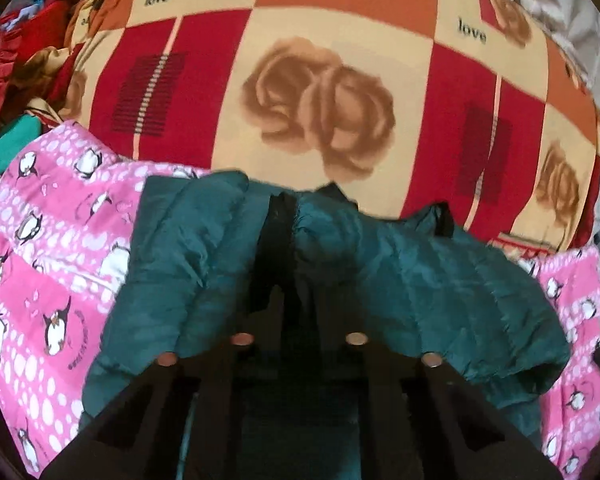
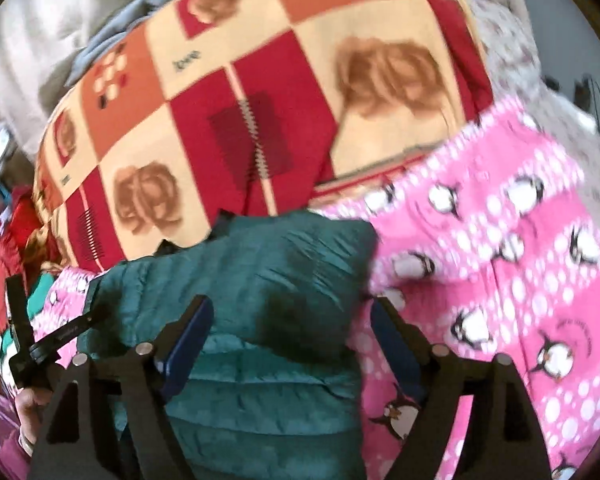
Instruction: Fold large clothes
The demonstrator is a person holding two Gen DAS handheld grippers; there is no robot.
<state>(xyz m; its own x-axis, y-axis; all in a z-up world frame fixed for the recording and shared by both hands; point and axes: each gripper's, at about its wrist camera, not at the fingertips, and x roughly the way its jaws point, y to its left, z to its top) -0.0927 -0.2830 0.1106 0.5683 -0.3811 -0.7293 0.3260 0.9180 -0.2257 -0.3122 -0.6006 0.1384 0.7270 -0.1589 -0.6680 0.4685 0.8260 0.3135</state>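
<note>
Lying across a pink penguin-print fleece blanket point(image 1: 48, 264) at the near edge of the bed, the dark teal quilted puffer jacket point(image 1: 400, 280) sits crumpled, its far hem reaching a red, orange and cream rose-patterned checked bedspread point(image 1: 324, 92), with a heap of red and green clothes point(image 1: 28, 52) at the bed's far left corner. The left gripper point(image 1: 296, 304) has its jaws closed tight on a fold of the jacket, fabric bunching around the dark fingers. Further right, the right gripper point(image 2: 290, 320) holds its blue-padded jaws wide apart over the jacket's right part, pressing on nothing.
</note>
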